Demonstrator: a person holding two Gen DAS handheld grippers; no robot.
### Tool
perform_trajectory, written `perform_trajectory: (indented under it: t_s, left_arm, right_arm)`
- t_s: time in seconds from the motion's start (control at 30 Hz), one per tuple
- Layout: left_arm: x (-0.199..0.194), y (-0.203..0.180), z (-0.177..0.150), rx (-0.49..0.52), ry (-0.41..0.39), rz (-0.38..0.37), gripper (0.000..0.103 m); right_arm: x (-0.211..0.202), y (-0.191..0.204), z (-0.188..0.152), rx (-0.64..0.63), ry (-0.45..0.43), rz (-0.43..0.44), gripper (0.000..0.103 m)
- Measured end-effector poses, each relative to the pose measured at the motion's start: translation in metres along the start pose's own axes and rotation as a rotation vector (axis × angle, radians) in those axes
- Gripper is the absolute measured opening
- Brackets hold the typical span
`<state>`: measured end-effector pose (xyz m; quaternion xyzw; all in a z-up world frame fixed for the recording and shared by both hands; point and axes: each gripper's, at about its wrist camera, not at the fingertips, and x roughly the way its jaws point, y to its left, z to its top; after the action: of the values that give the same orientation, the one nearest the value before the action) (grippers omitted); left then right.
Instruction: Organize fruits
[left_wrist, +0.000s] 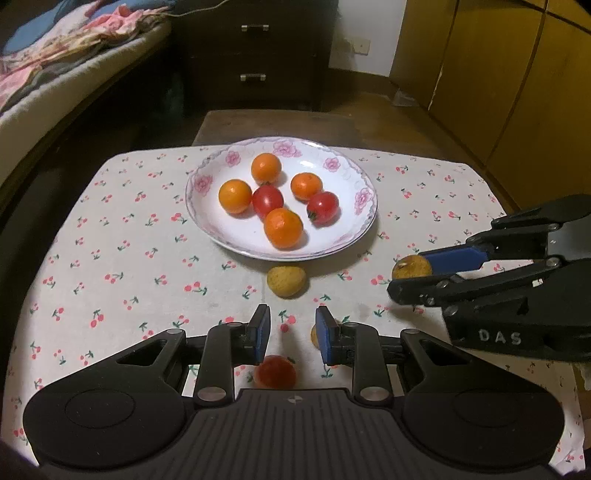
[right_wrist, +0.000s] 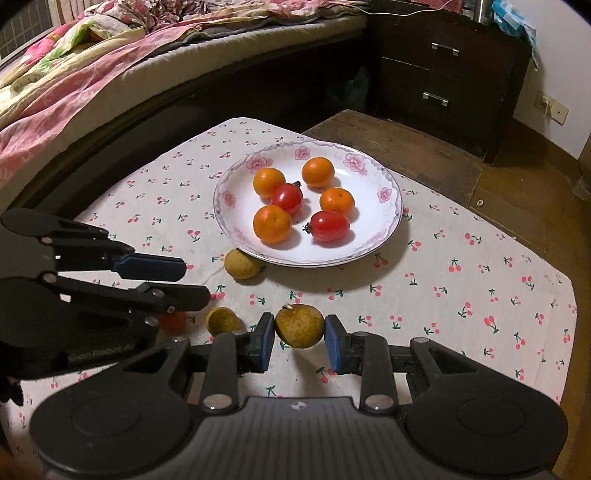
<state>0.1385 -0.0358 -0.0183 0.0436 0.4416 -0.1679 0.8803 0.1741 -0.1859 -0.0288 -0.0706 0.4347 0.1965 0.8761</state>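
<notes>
1. Right gripper (right_wrist: 299, 341) closed on a yellow-brown fruit (right_wrist: 299, 325) — pinched between both blue pads, above the cherry-print cloth (right_wrist: 461, 295).
2. Left gripper (left_wrist: 291, 334) open, empty — red tomato (left_wrist: 275, 371) lying below the fingers.
3. Beyond, floral plate (left_wrist: 354, 229) holding oranges and tomatoes.

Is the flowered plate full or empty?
Partly full: the plate holds four oranges and two red tomatoes, with white space left.

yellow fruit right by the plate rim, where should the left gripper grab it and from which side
Grip the yellow fruit across its widest middle, coming from the near side, away from the plate. It is roundish and lies just off the rim, so the left gripper, open and empty, should probably straddle it left and right.
</notes>
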Motion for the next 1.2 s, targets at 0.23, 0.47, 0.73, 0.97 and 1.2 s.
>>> perform_trajectory:
  t_s: [0.23, 0.47, 0.73, 0.97, 1.2]
  left_arm:
    - [0.008, 0.007, -0.012, -0.009, 0.058, -0.015, 0.039]
    - [0.013, 0.012, -0.017, -0.043, 0.082, -0.015, 0.038]
    - [0.015, 0.005, -0.023, -0.007, 0.085, -0.007, 0.037]
    - [0.015, 0.001, -0.021, 0.017, 0.077, 0.019, 0.034]
    - [0.008, -0.001, -0.012, 0.015, 0.047, 0.026, 0.034]
  right_arm:
    - [0.003, -0.004, -0.003, 0.012, 0.018, 0.006, 0.034]
    - [0.008, 0.001, -0.004, 0.001, 0.033, 0.012, 0.034]
    - [0.008, 0.000, -0.004, 0.003, 0.037, 0.012, 0.034]
    - [0.008, 0.001, -0.004, -0.003, 0.037, 0.015, 0.034]
    - [0.008, 0.002, -0.001, 0.000, 0.030, 0.011, 0.034]
